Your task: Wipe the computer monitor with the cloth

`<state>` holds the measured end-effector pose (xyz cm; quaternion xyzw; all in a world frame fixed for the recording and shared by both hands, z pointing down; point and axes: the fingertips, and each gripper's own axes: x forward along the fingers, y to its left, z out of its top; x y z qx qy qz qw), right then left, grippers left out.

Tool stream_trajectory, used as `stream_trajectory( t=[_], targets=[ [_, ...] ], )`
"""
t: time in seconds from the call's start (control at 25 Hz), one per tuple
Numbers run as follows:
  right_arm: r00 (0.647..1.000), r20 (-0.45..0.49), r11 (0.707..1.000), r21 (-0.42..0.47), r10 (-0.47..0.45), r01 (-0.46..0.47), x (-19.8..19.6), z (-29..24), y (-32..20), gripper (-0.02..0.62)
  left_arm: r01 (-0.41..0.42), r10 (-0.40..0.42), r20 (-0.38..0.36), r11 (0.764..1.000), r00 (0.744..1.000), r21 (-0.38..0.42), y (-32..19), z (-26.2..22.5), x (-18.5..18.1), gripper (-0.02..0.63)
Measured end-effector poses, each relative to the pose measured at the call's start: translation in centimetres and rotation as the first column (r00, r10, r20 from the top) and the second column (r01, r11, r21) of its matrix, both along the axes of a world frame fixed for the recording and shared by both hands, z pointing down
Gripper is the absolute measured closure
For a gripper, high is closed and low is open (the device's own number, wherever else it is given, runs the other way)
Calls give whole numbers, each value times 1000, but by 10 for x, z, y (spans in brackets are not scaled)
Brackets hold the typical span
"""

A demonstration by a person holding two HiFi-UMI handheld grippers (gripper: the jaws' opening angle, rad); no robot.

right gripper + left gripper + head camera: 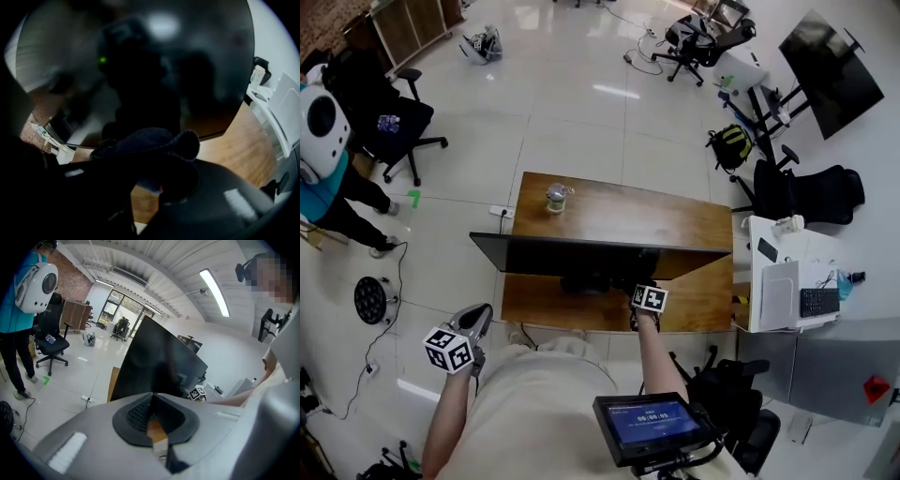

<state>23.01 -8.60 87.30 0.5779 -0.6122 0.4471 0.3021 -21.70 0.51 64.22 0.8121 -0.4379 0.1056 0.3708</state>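
Observation:
The black computer monitor [581,251] stands on a wooden desk [619,217]; from above it shows as a dark band. My right gripper [645,286] is at the screen's lower middle, shut on a dark blue cloth [154,145]. In the right gripper view the cloth bulges out of the jaws close against the glossy screen [140,56]. My left gripper [476,317] hangs off the desk's front left corner, away from the monitor. In the left gripper view its pads [140,411] are closed together with nothing between them, and the monitor [159,359] stands ahead.
A glass jar [556,197] sits at the desk's far left. A white side table [787,281] with a keyboard [818,302] stands to the right. Office chairs [394,127] and a person with a white backpack [321,127] are at the left. A power strip [502,212] lies on the floor.

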Motion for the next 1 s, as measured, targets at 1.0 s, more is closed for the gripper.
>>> stream_trajectory(
  t=[1.0],
  targets=[
    [993, 1, 993, 7, -115, 115, -126, -1, -4, 499, -13, 12, -33, 1000, 999, -21, 13, 17, -69, 614]
  ],
)
